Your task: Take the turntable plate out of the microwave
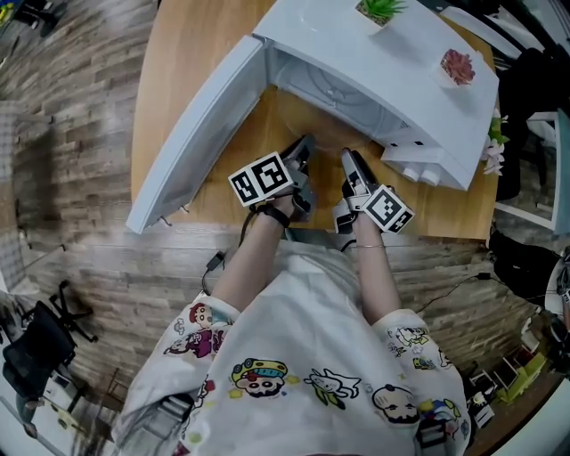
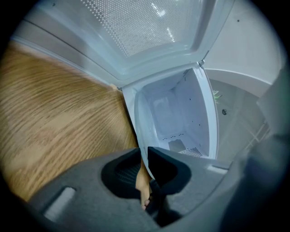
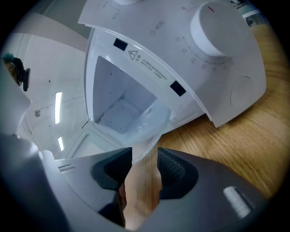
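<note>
Left gripper (image 2: 144,156) pinches turntable plate (image 3: 148,121) rim; right gripper (image 3: 145,156) spread around it. Advise clamping right, then withdrawing level.

A wooden table (image 1: 191,80) stands on a grey plank floor (image 1: 80,151). Over the table's far right part sit a green plant (image 1: 381,9) and a pink flower (image 1: 457,66). A black chair (image 1: 40,343) stands well apart from the table, off its near left corner
</note>
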`<state>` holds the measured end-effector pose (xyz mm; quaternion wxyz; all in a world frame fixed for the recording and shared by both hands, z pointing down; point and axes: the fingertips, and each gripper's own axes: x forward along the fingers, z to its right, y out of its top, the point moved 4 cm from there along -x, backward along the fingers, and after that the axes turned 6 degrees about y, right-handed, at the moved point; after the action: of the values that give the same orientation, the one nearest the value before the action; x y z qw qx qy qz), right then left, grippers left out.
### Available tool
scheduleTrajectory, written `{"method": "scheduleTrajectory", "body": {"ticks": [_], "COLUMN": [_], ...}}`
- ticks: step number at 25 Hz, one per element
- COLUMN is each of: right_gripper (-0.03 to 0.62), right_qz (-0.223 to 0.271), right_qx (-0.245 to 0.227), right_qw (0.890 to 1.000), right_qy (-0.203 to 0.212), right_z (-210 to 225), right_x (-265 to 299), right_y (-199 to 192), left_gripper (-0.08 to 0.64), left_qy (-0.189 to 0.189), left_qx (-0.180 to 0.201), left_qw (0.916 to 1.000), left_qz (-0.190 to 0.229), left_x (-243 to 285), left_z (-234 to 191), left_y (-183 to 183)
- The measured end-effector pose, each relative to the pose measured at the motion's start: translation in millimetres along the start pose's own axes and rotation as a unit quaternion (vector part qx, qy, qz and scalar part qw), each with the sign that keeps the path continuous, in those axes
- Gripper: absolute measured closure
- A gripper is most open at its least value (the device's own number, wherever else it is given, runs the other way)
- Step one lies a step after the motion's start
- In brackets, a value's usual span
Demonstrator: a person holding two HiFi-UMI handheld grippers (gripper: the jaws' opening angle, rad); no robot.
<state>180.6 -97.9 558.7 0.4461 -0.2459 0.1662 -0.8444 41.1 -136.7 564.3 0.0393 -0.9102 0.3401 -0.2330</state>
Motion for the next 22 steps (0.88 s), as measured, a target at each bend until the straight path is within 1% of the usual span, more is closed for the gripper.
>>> {"method": "scheduleTrajectory", "body": {"ticks": [3, 5, 16, 19, 21, 22], "right_gripper": [0.419, 0.416, 0.425, 0.445, 0.474, 0.475], "right_qz": [0.025, 0.042, 0.078, 0.079, 0.079, 0.078], "right_qx": [0.039, 0.056, 0.073, 0.074, 0.075, 0.076], "right_qw": [0.999, 0.998, 0.994, 0.994, 0.994, 0.994], "right_qy": [0.007, 0.008, 0.015, 0.013, 0.008, 0.005], "right_z": [4, 6, 12, 14, 16, 17], "right_x": [6, 9, 35, 39, 40, 40], "right_y": [-2, -1, 20, 20, 21, 21], "left_gripper": [0.514, 0.514, 0.512, 0.512, 0.512, 0.512], "left_qy": [-0.004, -0.007, -0.011, -0.010, -0.007, -0.003], "left_qx": [0.000, 0.002, 0.002, 0.001, 0.000, -0.001], "left_qw": [1.0000, 1.0000, 0.9999, 0.9999, 1.0000, 1.0000], "left_qz": [0.000, -0.001, 0.001, 0.003, 0.002, 0.000], "left_x": [-2, -2, -2, -2, -1, 0], "left_z": [0, 0, -1, -1, -2, -3], "left_y": [0, 0, 2, 3, 3, 3]}}
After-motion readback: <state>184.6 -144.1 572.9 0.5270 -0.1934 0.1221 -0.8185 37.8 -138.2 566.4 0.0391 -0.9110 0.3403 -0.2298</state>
